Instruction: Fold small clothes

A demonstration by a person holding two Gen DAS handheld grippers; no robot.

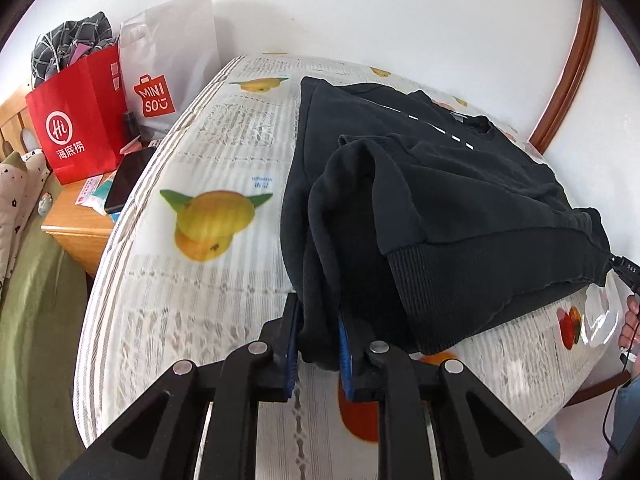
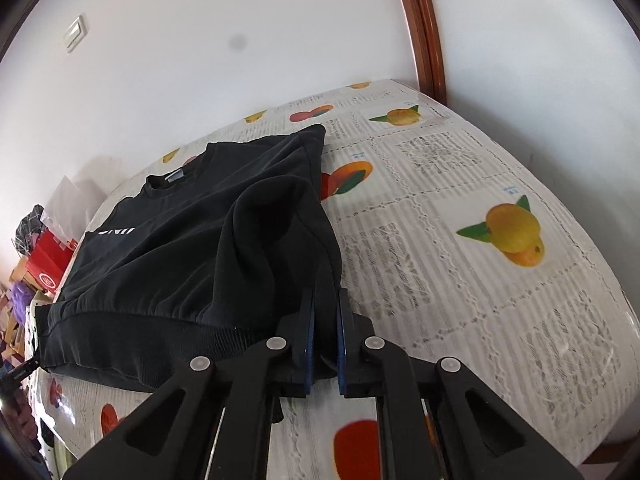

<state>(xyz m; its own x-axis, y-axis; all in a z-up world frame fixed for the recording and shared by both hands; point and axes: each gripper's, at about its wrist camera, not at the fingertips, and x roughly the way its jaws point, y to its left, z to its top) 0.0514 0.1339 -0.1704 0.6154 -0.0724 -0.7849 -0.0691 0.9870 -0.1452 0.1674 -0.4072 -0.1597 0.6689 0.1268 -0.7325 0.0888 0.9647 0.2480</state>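
white lettering on black sweatshirt (image 2: pixel 200 248) folded over, unreadable

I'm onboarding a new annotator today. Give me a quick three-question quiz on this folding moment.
1. True or false: both tools grip the black sweatshirt.
2. What does the left tool hold? A) collar B) bunched fabric at the sweatshirt's near corner C) red bag
3. Fill in: the sweatshirt lies on a mattress printed with ____.

Key: 1 true, the right tool is shut on the hem corner too. 2 B. 3 fruit.
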